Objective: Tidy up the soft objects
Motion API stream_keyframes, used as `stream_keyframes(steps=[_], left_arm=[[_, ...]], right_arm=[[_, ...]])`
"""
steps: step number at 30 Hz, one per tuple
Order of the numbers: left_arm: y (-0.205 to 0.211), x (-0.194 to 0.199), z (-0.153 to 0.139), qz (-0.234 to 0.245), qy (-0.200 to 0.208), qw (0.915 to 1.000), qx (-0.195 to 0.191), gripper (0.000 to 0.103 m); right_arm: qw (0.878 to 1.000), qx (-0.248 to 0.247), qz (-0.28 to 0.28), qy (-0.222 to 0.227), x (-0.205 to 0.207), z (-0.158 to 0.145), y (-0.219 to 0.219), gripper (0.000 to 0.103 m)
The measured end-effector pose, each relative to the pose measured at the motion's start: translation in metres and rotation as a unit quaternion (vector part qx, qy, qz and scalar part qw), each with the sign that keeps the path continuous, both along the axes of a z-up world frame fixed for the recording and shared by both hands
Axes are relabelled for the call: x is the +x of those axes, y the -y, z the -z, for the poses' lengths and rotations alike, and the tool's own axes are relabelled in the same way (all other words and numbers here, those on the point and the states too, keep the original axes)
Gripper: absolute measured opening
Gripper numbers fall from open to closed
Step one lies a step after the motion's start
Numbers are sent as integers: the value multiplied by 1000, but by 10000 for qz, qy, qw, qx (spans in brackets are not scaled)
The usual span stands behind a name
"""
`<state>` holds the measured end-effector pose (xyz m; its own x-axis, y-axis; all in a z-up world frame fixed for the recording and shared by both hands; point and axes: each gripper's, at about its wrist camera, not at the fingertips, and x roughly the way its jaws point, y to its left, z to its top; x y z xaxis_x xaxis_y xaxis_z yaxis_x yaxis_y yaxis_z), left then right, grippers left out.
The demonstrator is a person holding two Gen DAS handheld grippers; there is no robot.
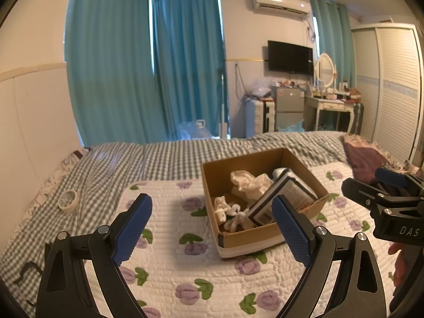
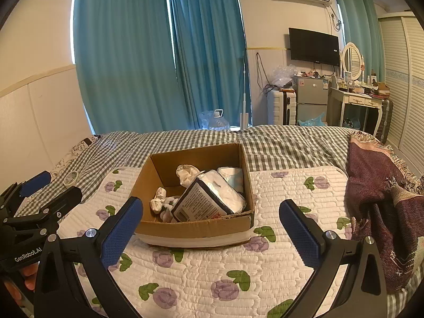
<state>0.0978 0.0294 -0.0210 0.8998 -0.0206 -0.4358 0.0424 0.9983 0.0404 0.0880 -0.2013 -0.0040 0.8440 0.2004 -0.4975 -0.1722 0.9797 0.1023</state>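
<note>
An open cardboard box sits on a white quilted floral mat on the bed. In it lie white soft cloth pieces, small white soft items and a dark-edged wrapped pack. My left gripper is open and empty, just before the box. My right gripper is open and empty, just before the box; it also shows at the right of the left wrist view.
A maroon fringed blanket lies at the bed's right side. A roll of tape lies on the grey checked sheet at left. Teal curtains, a fridge and a dressing table stand beyond the bed.
</note>
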Motion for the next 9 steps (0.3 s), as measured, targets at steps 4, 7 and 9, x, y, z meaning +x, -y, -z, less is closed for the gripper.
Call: stream_keyframes(steps=[4,7,9], left_arm=[[-1,1,-1,5,24,10000,-8,93],[-3,1,-1,-24,54,10000,50,93],[-3,2,-1,-6,39,10000,51,93]], right_arm=[[10000,1,-1,-2,0,0,0,103],[10000,-13,-14,-16,1,1,-2,103],[10000,-28,-21,-21,1,1,-3,103]])
